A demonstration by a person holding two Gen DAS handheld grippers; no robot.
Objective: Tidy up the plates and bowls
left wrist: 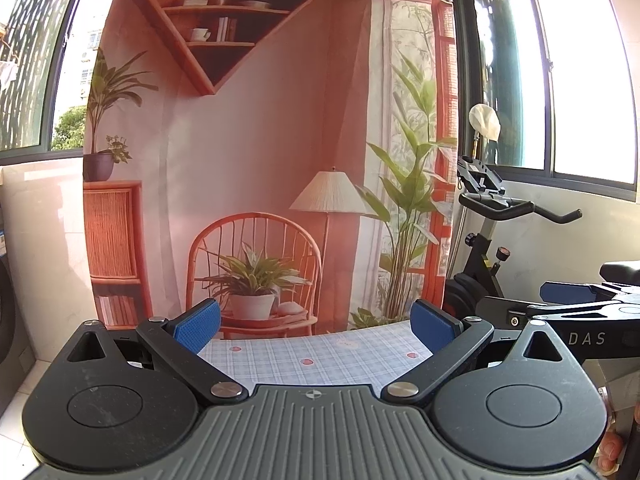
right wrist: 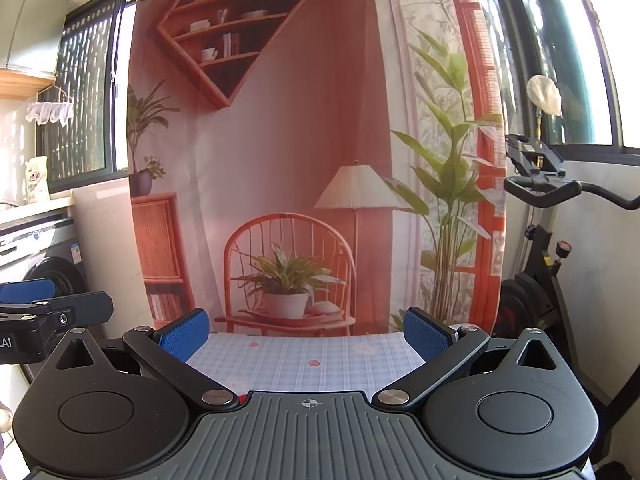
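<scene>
Left claw (left wrist: 316,326), nearest the lens, spread wide with nothing between its blue pads (left wrist: 198,326); right claw (right wrist: 307,330) likewise spread and empty, blue pads (right wrist: 185,336) apart; each hangs over the near part of the table (left wrist: 304,360), which wears a pale blue checked cloth (right wrist: 320,364) printed with small pink motifs; no plates or bowls show on the visible strip of cloth, so where they lie cannot be told. At 3 o'clock in the left wrist view, the right claw seen side-on; at 9 o'clock in the right wrist view, the left claw. Beyond the table's far edge, at 12 o'clock, a hanging printed backdrop (left wrist: 260,140) of a furnished room; at 2 o'clock an exercise bike (left wrist: 492,216); windows (left wrist: 580,72) behind; at 9 o'clock a washing machine (right wrist: 52,256).
</scene>
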